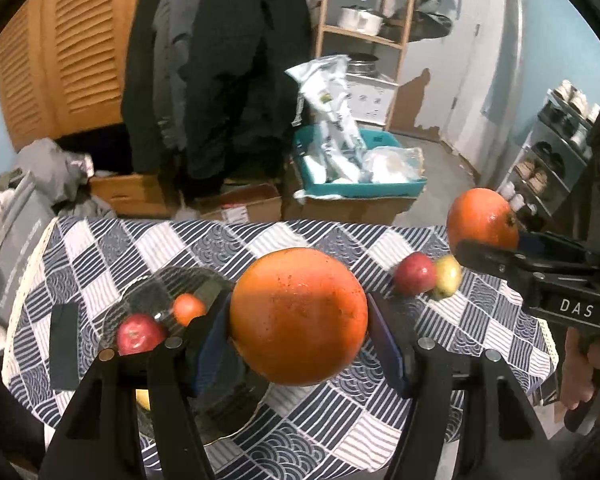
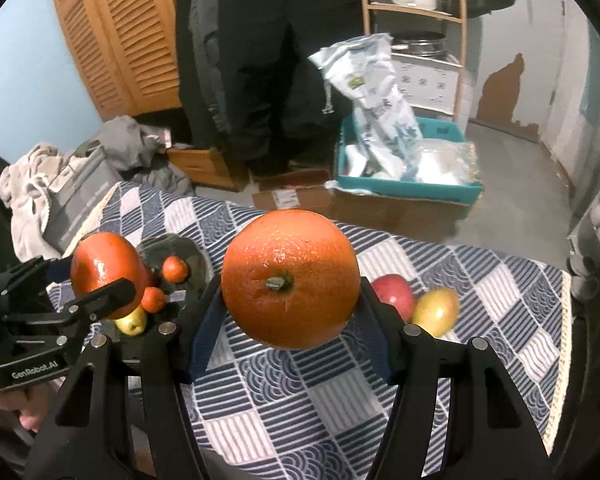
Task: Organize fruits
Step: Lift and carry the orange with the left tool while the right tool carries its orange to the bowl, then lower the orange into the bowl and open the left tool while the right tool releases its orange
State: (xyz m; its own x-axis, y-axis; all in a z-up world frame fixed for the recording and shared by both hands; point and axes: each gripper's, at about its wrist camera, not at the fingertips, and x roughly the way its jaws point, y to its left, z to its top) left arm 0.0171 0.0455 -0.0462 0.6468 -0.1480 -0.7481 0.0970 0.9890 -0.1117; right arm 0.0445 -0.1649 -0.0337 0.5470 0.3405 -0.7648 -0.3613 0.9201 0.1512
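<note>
While both oranges ride in the air over the bench point(image 2: 300, 400), I've got one in each hand-held gripper: left hand-held gripper point(image 1: 300, 344) pinching the left orange point(image 1: 299, 316), right hand-held gripper point(image 2: 290, 312) pinching the right orange point(image 2: 291, 278), pads on opposite flanks of each.

Judging by what's already there, the dark plate point(image 2: 192, 252) is the drop spot; in the right view it sits approx 10 o'clock of my right orange, w/ small oranges point(image 2: 175, 269) and a yellow fruit point(image 2: 132, 322) on it. A red apple point(image 2: 394, 290) and a yellow-red fruit point(image 2: 436, 312) lie loose on the cloth at approx 3 o'clock.

To do this well: carry level, keep both pinches steady, lower the left orange onto a bare patch of plate rather than on top of the small fruit, let it touch before spreading the jaws, then bring the right one in beside it. Round fruit may roll, so release low.

Orientation: right orange's stem faces my camera, so its stem axis runs roughly along the fingers. Left orange's stem isn't visible in the left view; can't tell its axis. No real long axis, both near-round.
</note>
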